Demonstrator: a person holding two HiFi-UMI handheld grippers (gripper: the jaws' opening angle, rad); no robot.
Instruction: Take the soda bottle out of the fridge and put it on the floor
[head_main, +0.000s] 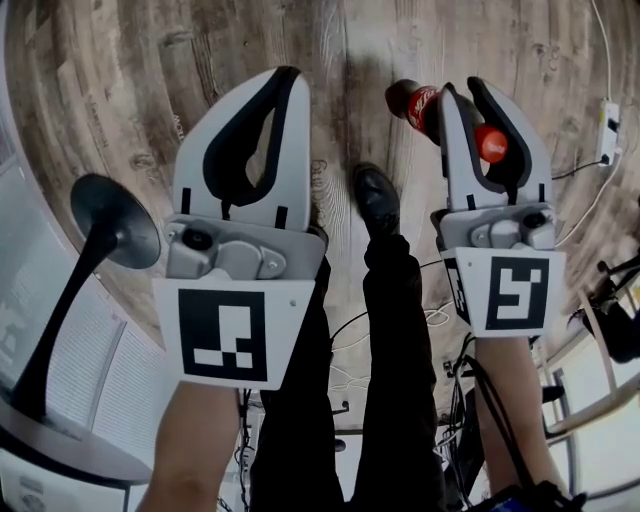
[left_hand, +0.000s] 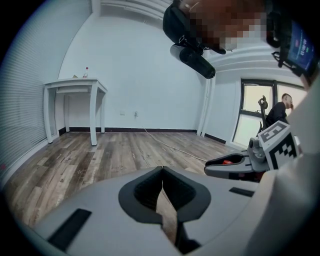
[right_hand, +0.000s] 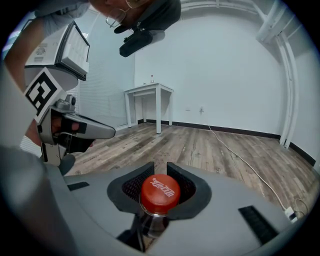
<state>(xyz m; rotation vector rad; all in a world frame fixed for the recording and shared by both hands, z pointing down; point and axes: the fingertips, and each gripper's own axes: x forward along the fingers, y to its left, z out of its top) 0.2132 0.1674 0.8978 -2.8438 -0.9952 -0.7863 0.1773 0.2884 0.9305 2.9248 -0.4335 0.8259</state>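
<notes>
Right gripper view: the right gripper (right_hand: 159, 170) has its fingers clamped on the soda bottle (right_hand: 159, 192) just under the cap. The left gripper (left_hand: 161, 172) has its fingers closed and empty. In the head view the bottle sits at one o'clock over the floor (head_main: 120, 100). Risk: held by the neck, the bottle may swing, land tilted and topple.

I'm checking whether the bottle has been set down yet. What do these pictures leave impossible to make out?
- Soda bottle base, contact with floor: head view looks down along it; right gripper covers its neck.
- Bottle below the cap: right gripper view, jaws hide it.
- Fridge: outside every view.
- Items on white table: left gripper view, too small.
</notes>
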